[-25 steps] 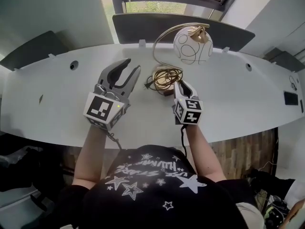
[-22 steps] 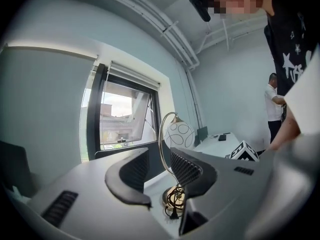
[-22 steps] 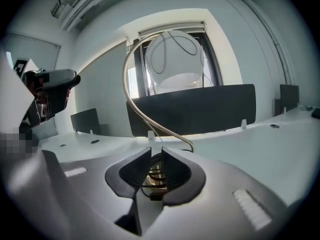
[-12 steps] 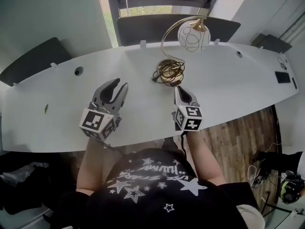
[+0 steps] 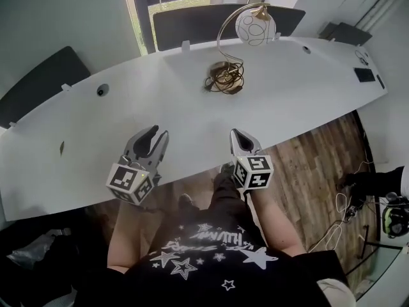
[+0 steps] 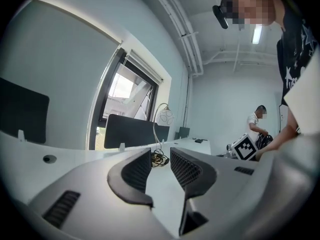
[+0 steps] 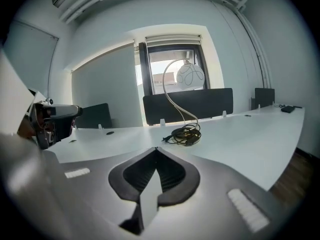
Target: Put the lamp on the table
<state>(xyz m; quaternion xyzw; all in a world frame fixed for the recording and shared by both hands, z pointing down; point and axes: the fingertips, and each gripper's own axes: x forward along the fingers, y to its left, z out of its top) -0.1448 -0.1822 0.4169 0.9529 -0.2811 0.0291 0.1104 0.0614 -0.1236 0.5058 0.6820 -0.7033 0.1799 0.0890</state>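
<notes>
1. The long curved white table (image 5: 307, 101) fills the middle of the head view. Its top is bare except for the lamp on its far half.
2. A dark flat partition screen (image 5: 192, 27) stands along the table's far edge, just behind the lamp.
3. The brass lamp with an arched stem and a white patterned glass globe (image 5: 255, 26) stands upright on the table, well apart from both tools. The right gripper view shows its base flat on the top, with the globe (image 7: 190, 75) hanging over it.
4. The left gripper (image 5: 157, 133) hovers at the table's near edge. Its jaws stand a moderate way apart with nothing between them, and the lamp (image 6: 167, 116) shows far beyond the gap.
5. The right gripper (image 5: 238, 135) is also at the near edge. Its jaws are pressed together and empty (image 7: 156, 169).
6. A dark cable (image 5: 223, 80) lies loosely coiled around the lamp's base.
7. Judging by this, the placing looks done, and what remains is to leave the lamp undisturbed.
   - Both tools should keep low and clear of the cable, since a snagged loop could drag the base.
   - The top-heavy arched stem would tip easily under a nudge.
   - Any correction is best made at the base, not at the globe.
</notes>
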